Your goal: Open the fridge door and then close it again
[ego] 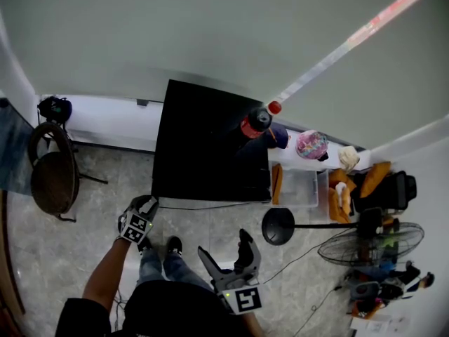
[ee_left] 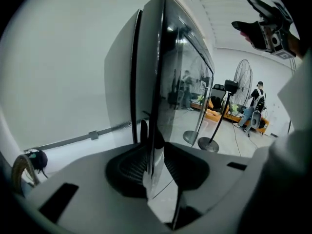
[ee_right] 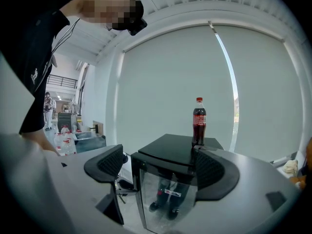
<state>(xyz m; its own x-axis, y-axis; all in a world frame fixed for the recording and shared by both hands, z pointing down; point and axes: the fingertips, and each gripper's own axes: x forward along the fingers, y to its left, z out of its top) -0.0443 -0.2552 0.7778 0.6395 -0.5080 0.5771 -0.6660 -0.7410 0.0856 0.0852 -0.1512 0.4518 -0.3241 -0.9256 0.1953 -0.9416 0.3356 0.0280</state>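
Left gripper [ee_left: 155,162] was clamped on free edge of fridge door [ee_left: 181,82], pads on either side of thin edge, lower centre of left gripper view. Door looked shut or barely cracked against fridge [ego: 210,142], black box at centre of head view. Judged: task at start; grip taken, opening pull and closing both left. Right gripper [ee_right: 158,165] stood open, empty, facing fridge front. Cola bottle [ee_right: 199,121] stood upright on fridge top. Floor fan [ego: 372,241] stood at lower right.
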